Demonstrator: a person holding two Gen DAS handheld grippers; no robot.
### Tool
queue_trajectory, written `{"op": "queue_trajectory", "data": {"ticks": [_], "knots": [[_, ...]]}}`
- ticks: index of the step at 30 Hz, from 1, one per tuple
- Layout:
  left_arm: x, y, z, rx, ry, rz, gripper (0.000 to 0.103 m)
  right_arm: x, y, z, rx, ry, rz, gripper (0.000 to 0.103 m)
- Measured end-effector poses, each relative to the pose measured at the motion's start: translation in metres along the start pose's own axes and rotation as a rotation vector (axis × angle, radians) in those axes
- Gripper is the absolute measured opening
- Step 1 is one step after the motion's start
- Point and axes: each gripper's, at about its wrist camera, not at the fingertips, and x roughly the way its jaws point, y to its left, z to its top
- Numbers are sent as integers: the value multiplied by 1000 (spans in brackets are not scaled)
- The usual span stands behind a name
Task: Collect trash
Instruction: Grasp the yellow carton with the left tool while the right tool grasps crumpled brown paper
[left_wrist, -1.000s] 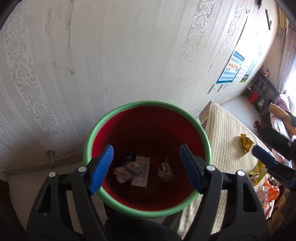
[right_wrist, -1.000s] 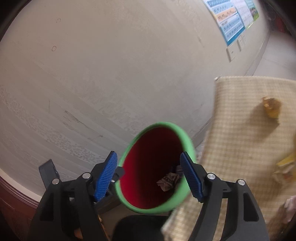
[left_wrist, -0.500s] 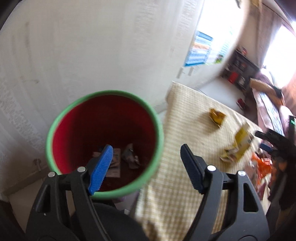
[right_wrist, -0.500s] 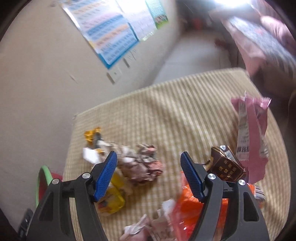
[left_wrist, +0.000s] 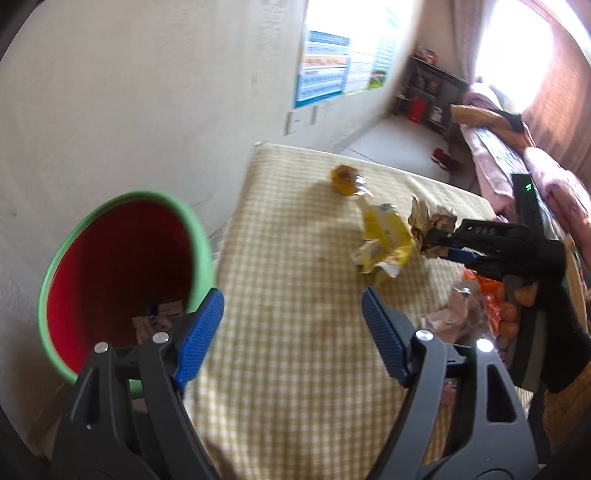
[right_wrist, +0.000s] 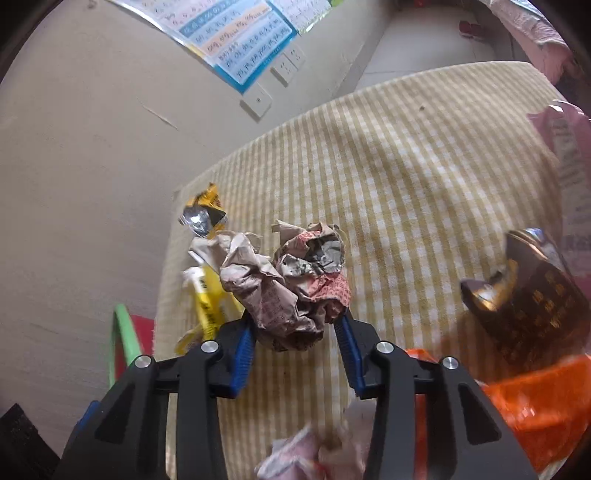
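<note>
Right gripper (right_wrist: 295, 339) clamped on a crumpled paper wad (right_wrist: 291, 291), jaws just closed in on it, blue pads (right_wrist: 242, 350) pressing both flanks. Wad over the yellow-checked tablecloth (right_wrist: 406, 177); whether lifted clear or resting on the cloth, impossible to tell. Same grip seen from the left wrist view: paper wad (left_wrist: 430, 225) at the tip of the right gripper (left_wrist: 437, 243), a dark sleeve (left_wrist: 561, 332) behind it.

Left gripper (left_wrist: 291, 332) apart, nothing between the blue fingers (left_wrist: 201, 334), hanging above bare cloth (left_wrist: 295, 277) near the table edge.

Around the wad:
- yellow wrapper (right_wrist: 207, 306) just beside it on the left, partly hidden behind it
- small gold-and-foil wrapper (right_wrist: 203, 214) farther back, near the cloth's edge
- dark brown packet (right_wrist: 528, 302) well apart to the right
- pink bag (right_wrist: 565, 155) behind the packet, at the frame edge
- orange bag (right_wrist: 535, 406) at lower right
- pale crumpled scrap (right_wrist: 306, 454) close under the gripper, blurred

Wall posters (right_wrist: 236, 44) and switch plates (right_wrist: 258, 99) behind the table.

Red bin with green rim (left_wrist: 199, 236) beside the table's left edge, against the wall. Inside, at the bottom: a few small wrappers (left_wrist: 159, 317), partly hidden by the left finger.
</note>
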Motion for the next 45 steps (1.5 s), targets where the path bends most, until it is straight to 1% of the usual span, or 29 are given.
{"op": "queue_trajectory", "data": {"ticks": [4,5,9,11,12,16,17,19,20,21,22,23,26,27,30,36,38,40,41,42,44,45], "knots": [[13,-24,10,41,1,-44,77,-49,-4,-18,-52,-97,-8,40],[20,-31,14,51,5,-62,79,-61,-5,-25,-66,-116,-15,40],[53,-62,30,110,44,-102,79,-93,-11,-53,-97,-182,-57,40],[73,-75,38,135,65,-104,79,-97,-15,-62,-104,-186,-63,40],[86,-80,43,145,88,-90,79,-99,-15,-65,-114,-185,-70,40],[121,-87,51,144,169,-65,79,-91,-8,-66,-154,-196,-70,40],[129,-88,51,149,197,-61,78,-90,-7,-66,-162,-200,-65,41],[142,-89,49,161,245,-55,72,-90,-4,-67,-177,-206,-54,41],[148,-89,47,165,268,-47,65,-88,-2,-65,-182,-208,-50,41],[151,-88,47,160,276,-56,61,-87,-2,-64,-187,-210,-46,41],[150,-88,46,147,270,-67,61,-87,-1,-65,-191,-212,-43,41],[148,-87,46,144,261,-62,59,-88,-2,-65,-194,-214,-40,41],[142,-92,44,163,243,-49,55,-90,-4,-64,-191,-217,-32,41],[138,-93,43,164,234,-51,45,-90,-4,-64,-190,-217,-30,41],[123,-91,41,138,207,-55,38,-92,-4,-64,-193,-223,-28,41],[84,-84,36,94,143,-73,30,-91,3,-67,-222,-223,-31,41],[70,-79,30,74,137,-87,29,-90,7,-68,-235,-218,-33,41],[64,-73,23,46,157,-102,30,-89,10,-69,-246,-215,-34,41],[62,-70,18,32,173,-108,32,-89,12,-70,-252,-214,-37,41],[62,-68,11,26,190,-108,38,-89,14,-71,-257,-212,-39,41],[61,-64,1,21,214,-98,42,-88,16,-72,-265,-209,-43,41],[60,-61,-4,17,223,-94,45,-88,18,-73,-270,-208,-46,41]]}}
